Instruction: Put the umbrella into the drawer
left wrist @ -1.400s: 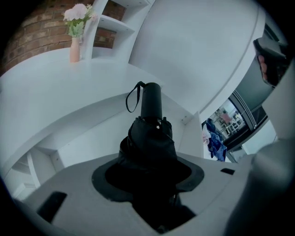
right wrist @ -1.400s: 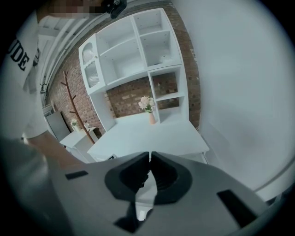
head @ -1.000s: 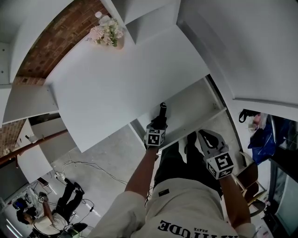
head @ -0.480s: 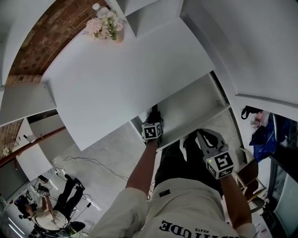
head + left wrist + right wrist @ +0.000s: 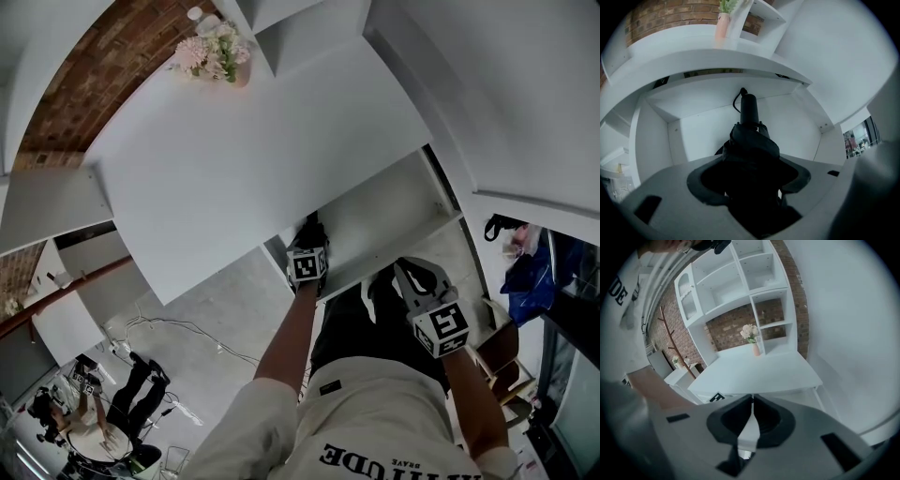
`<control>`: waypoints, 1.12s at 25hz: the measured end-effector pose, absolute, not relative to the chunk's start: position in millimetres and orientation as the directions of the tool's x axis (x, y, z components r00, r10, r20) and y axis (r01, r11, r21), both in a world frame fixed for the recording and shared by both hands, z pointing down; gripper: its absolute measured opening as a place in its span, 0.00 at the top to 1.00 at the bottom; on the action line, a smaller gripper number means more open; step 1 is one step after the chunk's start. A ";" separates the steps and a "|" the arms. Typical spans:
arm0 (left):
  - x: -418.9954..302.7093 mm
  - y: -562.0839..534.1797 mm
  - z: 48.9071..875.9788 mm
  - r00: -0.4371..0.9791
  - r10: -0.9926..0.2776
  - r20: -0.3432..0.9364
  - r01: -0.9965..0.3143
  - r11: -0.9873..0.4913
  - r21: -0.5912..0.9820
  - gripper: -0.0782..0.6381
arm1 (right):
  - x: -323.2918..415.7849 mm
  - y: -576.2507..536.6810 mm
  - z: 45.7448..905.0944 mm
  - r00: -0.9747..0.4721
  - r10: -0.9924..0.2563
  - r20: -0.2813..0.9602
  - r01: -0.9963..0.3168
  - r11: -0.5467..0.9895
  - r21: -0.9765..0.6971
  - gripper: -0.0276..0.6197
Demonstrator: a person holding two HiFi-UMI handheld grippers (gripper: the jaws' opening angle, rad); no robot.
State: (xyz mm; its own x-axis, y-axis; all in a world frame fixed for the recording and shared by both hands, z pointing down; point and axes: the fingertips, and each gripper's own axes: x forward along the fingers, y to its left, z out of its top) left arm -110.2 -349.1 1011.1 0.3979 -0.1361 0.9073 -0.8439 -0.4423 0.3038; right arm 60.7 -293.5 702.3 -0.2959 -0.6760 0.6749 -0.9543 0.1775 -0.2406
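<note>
A folded black umbrella [image 5: 750, 136] lies in the open white drawer [image 5: 703, 126], its handle [image 5: 748, 108] pointing at the drawer's back wall. My left gripper [image 5: 750, 178] points steeply down over it. Its jaws have just been opening and stand wide on either side of the umbrella, which is still between them. In the head view the left gripper [image 5: 309, 246] reaches into the drawer [image 5: 394, 211], and only the umbrella's tip [image 5: 311, 227] shows past it. My right gripper [image 5: 401, 274] hangs at the drawer's front edge. In its own view the right gripper [image 5: 752, 401] is shut and empty.
The drawer sits under a white desk top [image 5: 244, 159]. A vase of pink flowers [image 5: 211, 56] stands at the desk's far corner by white shelves [image 5: 740, 277]. A person sits on the floor [image 5: 94, 422] to the lower left, among cables.
The left gripper has sunk deeper into the drawer with the umbrella. The handle that stuck out ahead of it is now mostly hidden. The right gripper has stayed put.
</note>
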 end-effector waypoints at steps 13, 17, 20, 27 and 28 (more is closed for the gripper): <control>-121.9 -341.8 975.8 0.454 -0.182 0.872 -0.788 -0.539 0.298 0.48 | 58.1 -296.4 686.9 -0.305 -0.693 0.653 -0.952 0.222 -0.209 0.90; -128.2 -341.3 953.5 0.474 -0.203 0.857 -0.762 -0.583 0.283 0.48 | 58.1 -295.9 676.8 -0.302 -0.709 0.637 -0.953 0.231 -0.195 0.90; -136.9 -344.7 935.1 0.485 -0.244 0.840 -0.771 -0.573 0.279 0.48 | 57.2 -292.6 667.6 -0.304 -0.717 0.627 -0.952 0.243 -0.184 0.90; -151.4 -345.9 887.7 0.505 -0.353 0.788 -0.806 -0.518 0.285 0.49 | 62.3 -280.6 648.7 -0.315 -0.732 0.604 -0.948 0.272 -0.165 0.90; -153.7 -343.4 880.5 0.508 -0.365 0.780 -0.810 -0.511 0.288 0.49 | 62.5 -277.9 645.9 -0.319 -0.734 0.599 -0.947 0.276 -0.166 0.90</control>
